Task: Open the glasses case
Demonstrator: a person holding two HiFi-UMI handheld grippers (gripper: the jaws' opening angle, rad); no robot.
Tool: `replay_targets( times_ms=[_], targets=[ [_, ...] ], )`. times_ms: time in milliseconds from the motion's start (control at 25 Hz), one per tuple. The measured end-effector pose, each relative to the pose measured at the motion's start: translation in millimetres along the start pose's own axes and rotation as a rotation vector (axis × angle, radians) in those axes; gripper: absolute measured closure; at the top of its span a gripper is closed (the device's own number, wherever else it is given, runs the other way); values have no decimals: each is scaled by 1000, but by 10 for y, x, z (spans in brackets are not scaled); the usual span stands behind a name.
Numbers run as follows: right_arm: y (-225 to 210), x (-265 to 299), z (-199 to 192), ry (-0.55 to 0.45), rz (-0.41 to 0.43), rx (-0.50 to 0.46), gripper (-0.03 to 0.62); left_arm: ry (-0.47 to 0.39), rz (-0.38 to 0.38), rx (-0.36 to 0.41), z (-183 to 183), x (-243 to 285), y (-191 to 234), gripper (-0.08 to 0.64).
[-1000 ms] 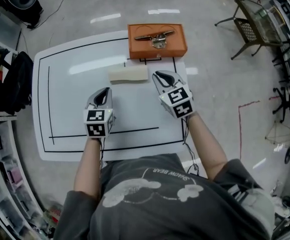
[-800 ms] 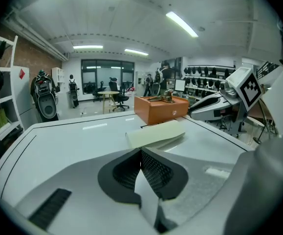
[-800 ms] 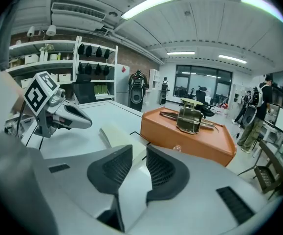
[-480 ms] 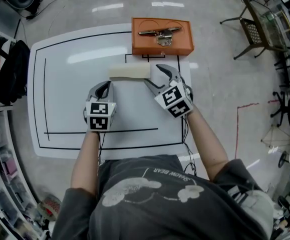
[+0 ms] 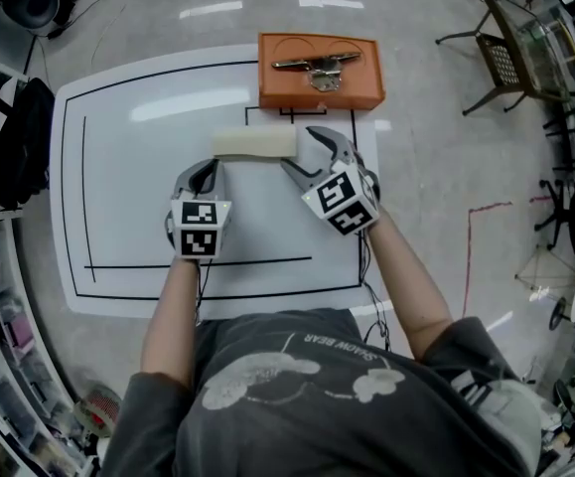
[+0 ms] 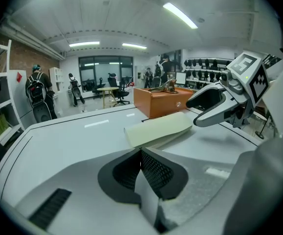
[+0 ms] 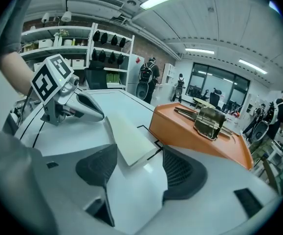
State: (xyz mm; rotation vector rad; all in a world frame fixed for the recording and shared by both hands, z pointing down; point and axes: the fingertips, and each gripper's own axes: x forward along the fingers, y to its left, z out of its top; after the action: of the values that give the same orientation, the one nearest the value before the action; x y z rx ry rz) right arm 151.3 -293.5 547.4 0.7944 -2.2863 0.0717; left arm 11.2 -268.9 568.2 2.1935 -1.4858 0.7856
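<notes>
A cream glasses case (image 5: 255,144) lies shut on the white table (image 5: 128,197), also seen in the left gripper view (image 6: 158,129) and the right gripper view (image 7: 126,138). My right gripper (image 5: 302,149) is at the case's right end with its jaws opening. The case end lies just ahead of the gap (image 7: 139,163), and neither pad touches it. My left gripper (image 5: 206,167) is shut on nothing, its pads meeting (image 6: 140,153) a little short of the case's left end.
An orange box (image 5: 320,71) with a metal clip and thin tools on top stands just behind the case, at the table's far edge. Black lines mark the tabletop. Chairs and shelves stand around on the floor.
The right gripper's jaws have gone from shut to wide apart. Both grippers have edged forward and down toward the case. The case has not moved.
</notes>
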Motion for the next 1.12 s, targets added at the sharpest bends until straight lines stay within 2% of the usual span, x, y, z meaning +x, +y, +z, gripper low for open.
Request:
replay_targets(
  times_ms=[320, 560, 880, 1120],
  targets=[
    [18, 9, -5, 12, 1, 5, 301, 38, 37, 21, -34, 39, -1, 557],
    [55, 50, -10, 26, 21, -83, 302, 44, 69, 35, -36, 58, 3, 558],
    [131, 134, 1, 56, 63, -173, 307, 56, 54, 22, -47, 57, 10, 558],
    [84, 192, -3, 70, 33, -198, 324, 55, 51, 21, -42, 65, 8, 558]
  ],
)
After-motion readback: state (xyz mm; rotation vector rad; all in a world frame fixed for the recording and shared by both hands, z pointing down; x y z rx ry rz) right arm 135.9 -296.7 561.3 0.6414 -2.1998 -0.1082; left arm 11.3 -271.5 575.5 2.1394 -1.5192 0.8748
